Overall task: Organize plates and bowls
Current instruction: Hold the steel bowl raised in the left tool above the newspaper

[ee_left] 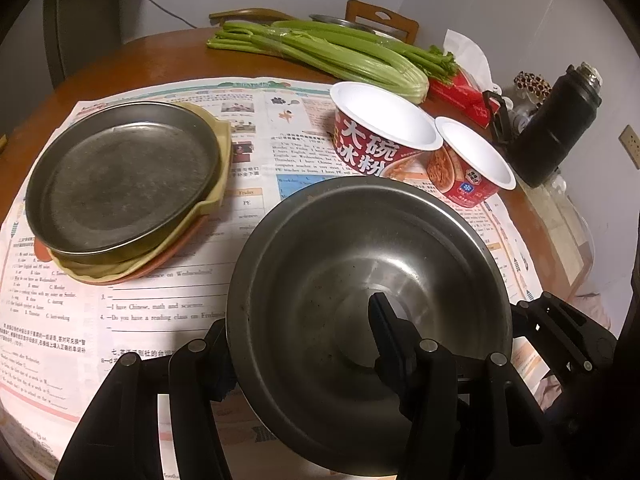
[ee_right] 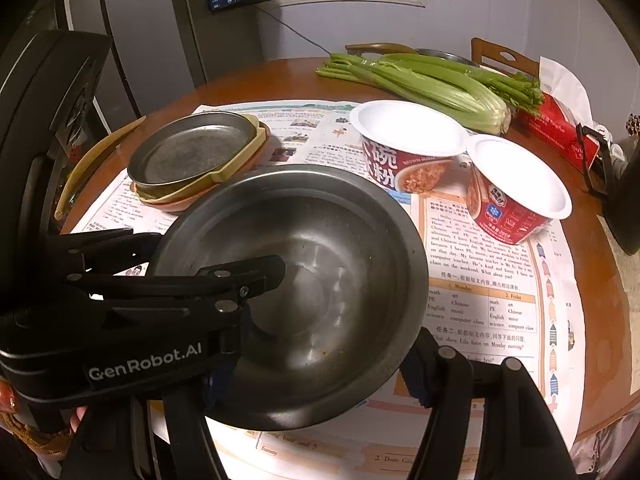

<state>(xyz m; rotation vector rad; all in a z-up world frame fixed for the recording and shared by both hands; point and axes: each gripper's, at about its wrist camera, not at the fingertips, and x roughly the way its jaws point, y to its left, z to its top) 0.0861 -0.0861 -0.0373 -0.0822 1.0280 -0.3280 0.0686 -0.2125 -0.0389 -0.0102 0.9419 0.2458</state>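
The left gripper point(ee_left: 304, 344) is clamped on the near rim of a steel bowl point(ee_left: 360, 280), one finger reaching down inside it and the other pressed against the outer wall at the lower left of the left wrist view; from the right wrist view the same tool point(ee_right: 256, 280) comes in from the left edge, its black body printed with "GenRobot.AI". The right gripper point(ee_right: 312, 376) sits at the bottom of its own view with its fingers spread wide either side of the bowl point(ee_right: 320, 240), and I cannot tell whether either finger touches the metal. The bowl fills the lower centre of both frames, tilted, over a newspaper point(ee_left: 160, 300) that covers a round wooden table point(ee_left: 132, 64). At the left of the left wrist view a metal plate point(ee_left: 120, 180) lies on top of a beige plate point(ee_left: 216, 184), which rests on an orange plate point(ee_left: 160, 264). To the right of centre a big red paper bowl point(ee_left: 380, 128) stands just beside a smaller red paper bowl point(ee_left: 472, 168), both open and white inside. Behind them, at the top of the frame, a bunch of celery point(ee_left: 340, 52) lies across the table, with a red tissue box point(ee_left: 460, 92) near its leafy end and a black flask point(ee_left: 556, 128) at the right edge.
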